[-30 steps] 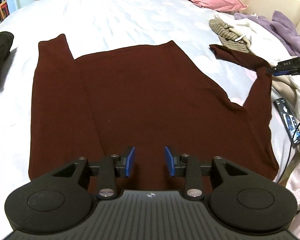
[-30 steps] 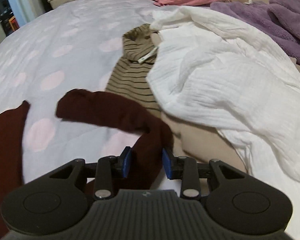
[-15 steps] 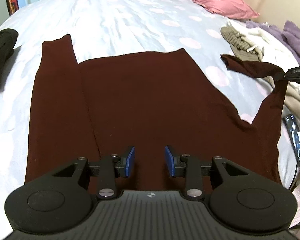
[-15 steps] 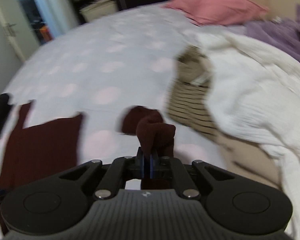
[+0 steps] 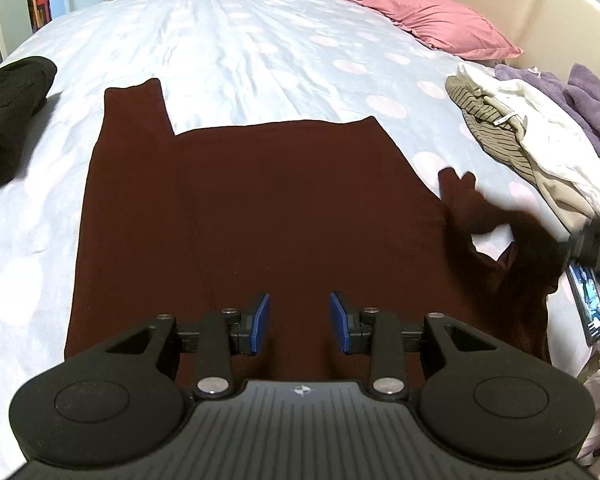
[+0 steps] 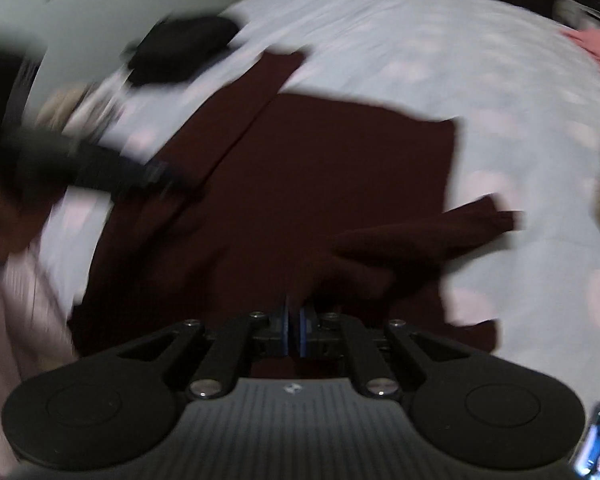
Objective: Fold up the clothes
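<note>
Sweater (image 5: 268, 216): maroon, flat on bed (image 5: 260, 40), left sleeve already folded in. Right gripper (image 6: 293, 334) clamped on right sleeve (image 6: 412, 240); lay it straight across the body, cuff flat, before letting go. Left gripper (image 5: 299, 322) apart, empty, over hem. Change: sleeve previously stretched out toward clothes pile (image 5: 512, 136), now carried inward.
</note>
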Tool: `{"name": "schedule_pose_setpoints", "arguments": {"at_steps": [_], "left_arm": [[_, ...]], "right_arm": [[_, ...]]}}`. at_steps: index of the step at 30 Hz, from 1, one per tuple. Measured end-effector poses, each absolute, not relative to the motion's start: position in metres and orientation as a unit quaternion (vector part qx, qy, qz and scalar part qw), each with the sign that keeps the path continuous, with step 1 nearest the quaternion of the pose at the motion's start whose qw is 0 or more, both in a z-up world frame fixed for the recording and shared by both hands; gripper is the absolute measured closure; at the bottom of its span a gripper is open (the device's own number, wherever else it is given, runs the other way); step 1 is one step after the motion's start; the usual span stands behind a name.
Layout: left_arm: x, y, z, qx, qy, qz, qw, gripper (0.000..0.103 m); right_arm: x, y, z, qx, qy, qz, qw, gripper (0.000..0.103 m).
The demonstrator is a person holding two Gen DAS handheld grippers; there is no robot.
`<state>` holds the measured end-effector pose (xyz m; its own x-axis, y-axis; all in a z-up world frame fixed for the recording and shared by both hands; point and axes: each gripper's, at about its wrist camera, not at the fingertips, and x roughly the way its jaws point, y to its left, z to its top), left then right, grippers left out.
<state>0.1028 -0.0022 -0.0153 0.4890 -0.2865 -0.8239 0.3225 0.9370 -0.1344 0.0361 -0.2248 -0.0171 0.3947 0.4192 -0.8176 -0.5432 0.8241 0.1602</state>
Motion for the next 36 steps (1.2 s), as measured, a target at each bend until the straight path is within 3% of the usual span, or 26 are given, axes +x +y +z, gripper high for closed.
{"name": "schedule_pose_setpoints", "arguments": {"at_steps": [6,10,16,19,31,33,36], "left_arm": [[0.096,-0.011,-0.013,0.037,0.469,-0.197,0.86,0.072],[0.091,-0.029,-0.009,0.066,0.467,-0.221,0.854,0.072],[0.091,-0.065,0.0,0.108,0.462,-0.265,0.839,0.072],[0.097,-0.087,-0.001,0.119,0.459,-0.287,0.832,0.061],[0.136,-0.165,-0.042,0.119,0.484,-0.325,0.804,0.06],[0.138,-0.173,-0.047,0.129,0.489,-0.324,0.8,0.061],[0.142,-0.179,-0.056,0.139,0.497,-0.322,0.794,0.08]], "right_arm": [[0.028,-0.209,-0.044,-0.11,0.494,0.304,0.807,0.091],[0.029,-0.217,-0.034,-0.111,0.495,0.307,0.806,0.071],[0.029,-0.264,-0.009,-0.116,0.489,0.291,0.814,0.07],[0.038,-0.297,-0.002,-0.11,0.483,0.237,0.835,0.07],[0.08,-0.335,-0.027,-0.041,0.503,0.175,0.845,0.07],[0.086,-0.335,-0.033,-0.031,0.505,0.171,0.845,0.07],[0.097,-0.335,-0.042,-0.018,0.511,0.164,0.843,0.07]]}}
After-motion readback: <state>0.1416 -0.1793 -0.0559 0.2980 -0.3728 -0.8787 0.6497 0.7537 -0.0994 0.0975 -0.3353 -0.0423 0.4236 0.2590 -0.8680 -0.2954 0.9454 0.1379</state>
